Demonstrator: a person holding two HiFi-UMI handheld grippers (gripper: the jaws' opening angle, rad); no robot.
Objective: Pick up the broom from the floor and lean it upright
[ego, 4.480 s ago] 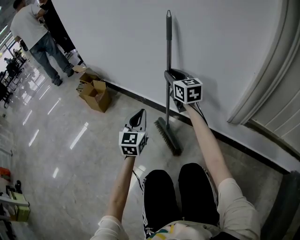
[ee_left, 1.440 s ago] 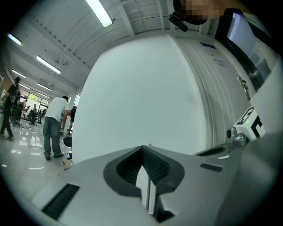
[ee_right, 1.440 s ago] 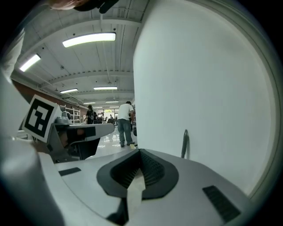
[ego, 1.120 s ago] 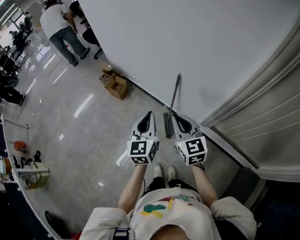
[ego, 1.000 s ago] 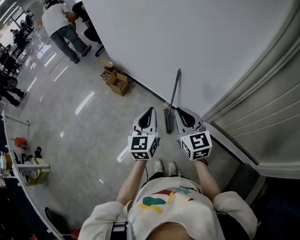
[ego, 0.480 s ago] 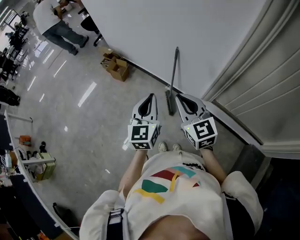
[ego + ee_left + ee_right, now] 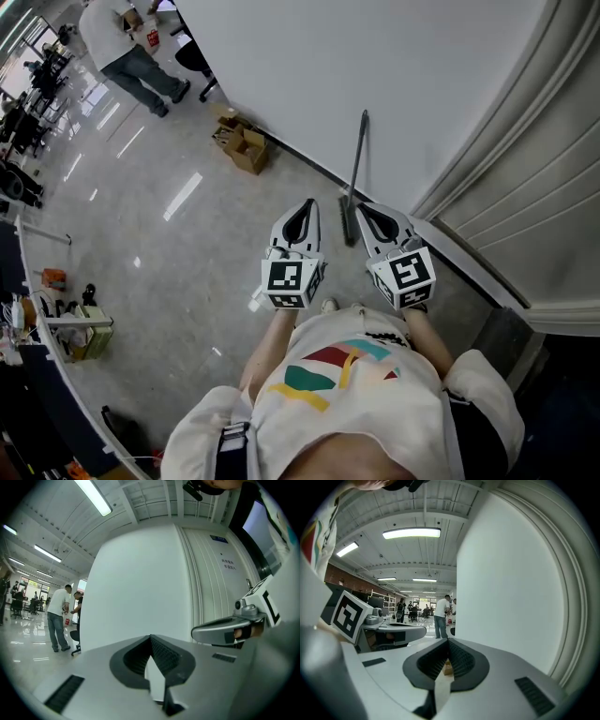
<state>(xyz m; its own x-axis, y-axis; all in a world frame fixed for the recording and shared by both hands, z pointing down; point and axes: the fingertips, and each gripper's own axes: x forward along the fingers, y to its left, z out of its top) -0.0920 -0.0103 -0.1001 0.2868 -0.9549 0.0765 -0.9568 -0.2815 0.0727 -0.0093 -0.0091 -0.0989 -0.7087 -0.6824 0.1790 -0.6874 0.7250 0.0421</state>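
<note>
Now that the broom [image 7: 357, 159] stands on its own against the white wall [image 7: 309, 66], brush end on the floor [image 7: 169, 234] at the skirting and handle tilted up the wall, the person has stepped back from it and drawn both tools in toward the chest. A few seconds earlier the right gripper [image 7: 359, 206] was clamped on the handle close to the wall while the person crouched beside it. It has since let go, and its jaws are pressed together with nothing between them; only a far-off cardboard box [image 7: 246, 147] shows past the tips in its own view. The left gripper [image 7: 309, 202] is likewise closed tight and empty. Both point roughly level, side by side and clear of the broom, which rises between them in the head view without touching either. Over the last second little has altered: the broom has kept its lean and has not slid. Farther along the wall, a person in a white shirt [image 7: 117, 37] stands near the box. Judged from this, the job looks finished, with the broom upright and unsupported; all that seems left is to see that it stays put.
</note>
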